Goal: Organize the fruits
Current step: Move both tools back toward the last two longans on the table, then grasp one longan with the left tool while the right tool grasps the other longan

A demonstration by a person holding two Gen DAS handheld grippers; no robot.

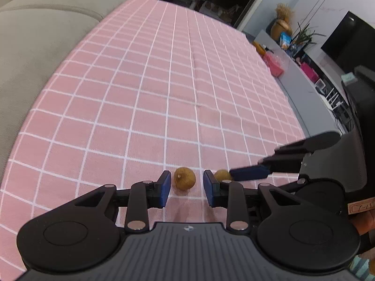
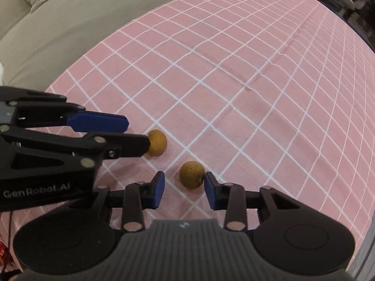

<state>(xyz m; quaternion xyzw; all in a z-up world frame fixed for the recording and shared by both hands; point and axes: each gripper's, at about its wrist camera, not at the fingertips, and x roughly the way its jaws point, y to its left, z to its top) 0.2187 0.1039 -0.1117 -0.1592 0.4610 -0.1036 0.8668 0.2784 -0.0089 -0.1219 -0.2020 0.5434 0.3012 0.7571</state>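
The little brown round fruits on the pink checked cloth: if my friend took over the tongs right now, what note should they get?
Left tongs: open around one small brown round fruit, pads not pressing it.
Right tongs: open around the other small brown round fruit; one pad touches its side, the other stands clear.
Both fruits sit close together, apart, on the pink checked tablecloth.
Done: both tongs lined up. Nothing lifted.
Left: probably close each pair, lift, and sort; no bowl or tray is in view.

A home living room: grey sofa (image 1: 46, 46), television (image 1: 349, 39), pink checked tablecloth (image 1: 175, 82).
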